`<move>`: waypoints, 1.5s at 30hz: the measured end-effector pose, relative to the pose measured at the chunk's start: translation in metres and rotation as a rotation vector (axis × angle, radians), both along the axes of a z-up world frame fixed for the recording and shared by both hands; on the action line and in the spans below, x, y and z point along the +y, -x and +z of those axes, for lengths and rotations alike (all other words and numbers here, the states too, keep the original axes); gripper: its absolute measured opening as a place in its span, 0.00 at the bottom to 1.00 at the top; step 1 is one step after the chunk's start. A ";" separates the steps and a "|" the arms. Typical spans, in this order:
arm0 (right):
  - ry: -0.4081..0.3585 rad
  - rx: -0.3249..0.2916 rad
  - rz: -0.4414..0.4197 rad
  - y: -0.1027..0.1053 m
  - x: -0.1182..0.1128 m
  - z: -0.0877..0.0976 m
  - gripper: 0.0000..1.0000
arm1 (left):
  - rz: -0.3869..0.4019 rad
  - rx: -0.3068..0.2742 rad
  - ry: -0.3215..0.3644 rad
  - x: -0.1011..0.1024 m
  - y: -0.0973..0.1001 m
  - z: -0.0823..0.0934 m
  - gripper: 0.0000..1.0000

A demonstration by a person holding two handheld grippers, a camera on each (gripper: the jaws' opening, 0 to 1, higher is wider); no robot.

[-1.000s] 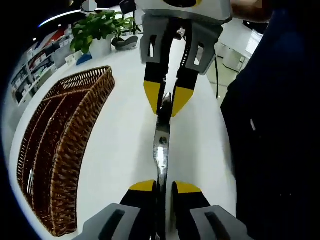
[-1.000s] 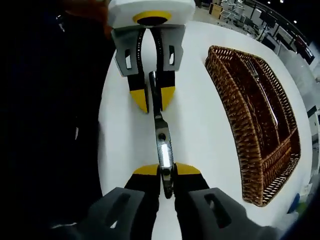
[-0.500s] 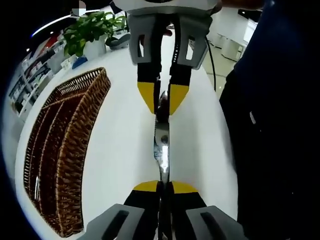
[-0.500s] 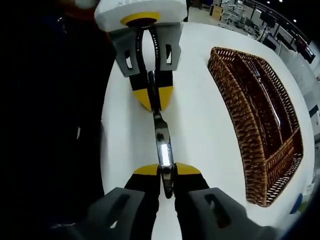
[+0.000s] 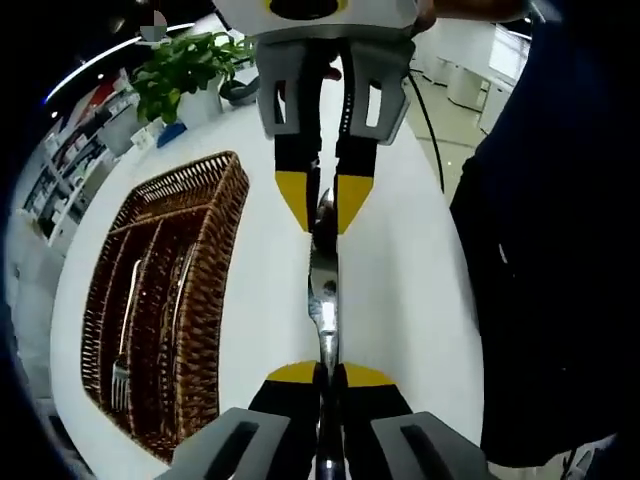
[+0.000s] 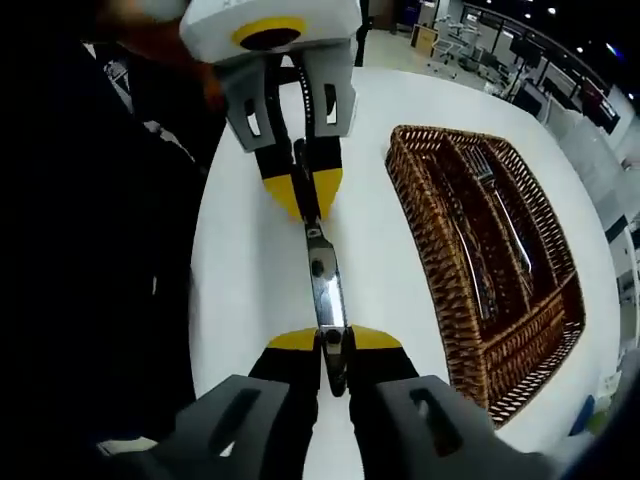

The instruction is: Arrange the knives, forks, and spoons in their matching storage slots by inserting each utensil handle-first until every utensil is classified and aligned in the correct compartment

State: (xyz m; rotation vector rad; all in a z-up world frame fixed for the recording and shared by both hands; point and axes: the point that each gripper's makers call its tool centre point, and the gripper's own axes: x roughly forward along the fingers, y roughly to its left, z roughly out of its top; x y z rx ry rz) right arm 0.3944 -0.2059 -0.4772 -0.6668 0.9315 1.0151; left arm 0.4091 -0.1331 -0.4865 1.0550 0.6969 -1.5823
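Holding the knife (image 5: pixel 323 300) between both claws, unchanged.

A shiny metal utensil (image 5: pixel 323 300) hangs level above the white table, pinched at both ends. The brown wicker tray (image 5: pixel 215 300) lies beside it, a fork (image 5: pixel 122 345) and other cutlery lying along its long compartments

I count two claws, my left (image 5: pixel 322 372) and my right (image 6: pixel 326 340), each meeting the other across one shiny utensil (image 5: pixel 325 300); I cannot tell its kind. One wicker basket (image 5: pixel 215 300) sits on one white desk (image 5: pixel 260 290). Inside the basket I make out one fork (image 5: pixel 122 340); the other pieces blur together. One potted plant (image 5: pixel 185 70) stands at the desk's far edge.
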 end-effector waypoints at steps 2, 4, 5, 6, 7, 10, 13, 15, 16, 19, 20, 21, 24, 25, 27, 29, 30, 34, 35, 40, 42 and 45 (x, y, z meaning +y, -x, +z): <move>0.000 -0.012 0.004 -0.006 -0.001 0.004 0.08 | -0.004 -0.012 -0.003 -0.001 -0.006 0.005 0.06; 0.011 -0.033 0.013 -0.015 -0.003 0.010 0.08 | -0.004 -0.029 -0.001 -0.004 -0.015 0.012 0.06; 0.015 -0.039 0.017 -0.018 -0.004 0.011 0.08 | -0.005 -0.035 -0.002 -0.006 -0.018 0.013 0.06; 0.017 -0.048 0.020 -0.022 -0.005 0.013 0.08 | -0.010 -0.048 -0.004 -0.007 -0.023 0.016 0.06; 0.018 -0.052 0.018 -0.025 -0.007 0.015 0.08 | -0.011 -0.053 -0.004 -0.008 -0.026 0.018 0.06; 0.017 -0.075 0.013 -0.037 -0.012 0.022 0.08 | -0.011 -0.064 -0.005 -0.013 -0.039 0.025 0.06; 0.021 -0.089 0.010 -0.049 -0.018 0.025 0.08 | -0.017 -0.077 -0.003 -0.019 -0.051 0.031 0.06; 0.026 -0.094 0.011 -0.058 -0.021 0.026 0.08 | -0.021 -0.086 -0.004 -0.023 -0.060 0.034 0.06; 0.026 -0.096 0.012 -0.061 -0.021 0.026 0.08 | -0.017 -0.083 -0.007 -0.023 -0.063 0.033 0.06; 0.008 -0.086 0.006 -0.074 -0.022 0.023 0.08 | -0.019 -0.081 -0.019 -0.023 -0.073 0.033 0.06; 0.005 -0.087 0.004 -0.077 -0.022 0.022 0.08 | -0.019 -0.082 -0.021 -0.023 -0.076 0.033 0.06; 0.003 -0.086 0.003 -0.080 -0.022 0.021 0.08 | -0.019 -0.084 -0.023 -0.023 -0.079 0.032 0.06; 0.000 -0.087 0.008 -0.088 -0.020 0.019 0.08 | -0.016 -0.081 -0.035 -0.022 -0.090 0.031 0.06; -0.001 -0.086 0.009 -0.092 -0.020 0.018 0.08 | -0.014 -0.079 -0.037 -0.022 -0.092 0.031 0.06; -0.004 -0.083 0.011 -0.096 -0.020 0.017 0.09 | -0.008 -0.071 -0.041 -0.021 -0.097 0.029 0.06; -0.013 -0.071 0.012 -0.101 -0.020 0.015 0.09 | -0.002 -0.056 -0.047 -0.020 -0.102 0.027 0.06; -0.015 -0.071 0.013 -0.104 -0.020 0.014 0.09 | 0.001 -0.052 -0.050 -0.021 -0.104 0.025 0.06; -0.025 -0.050 0.013 -0.108 -0.020 0.006 0.09 | 0.006 -0.022 -0.063 -0.021 -0.107 0.021 0.06; -0.025 -0.045 0.014 -0.108 -0.020 0.005 0.09 | 0.006 -0.013 -0.067 -0.021 -0.108 0.018 0.06; -0.022 -0.034 0.019 -0.111 -0.021 -0.001 0.09 | 0.016 0.014 -0.074 -0.022 -0.110 0.012 0.06; -0.020 -0.031 0.019 -0.114 -0.022 -0.001 0.09 | 0.017 0.015 -0.073 -0.023 -0.112 0.012 0.06; -0.023 -0.019 0.015 -0.117 -0.024 -0.004 0.09 | 0.022 0.030 -0.074 -0.024 -0.116 0.009 0.06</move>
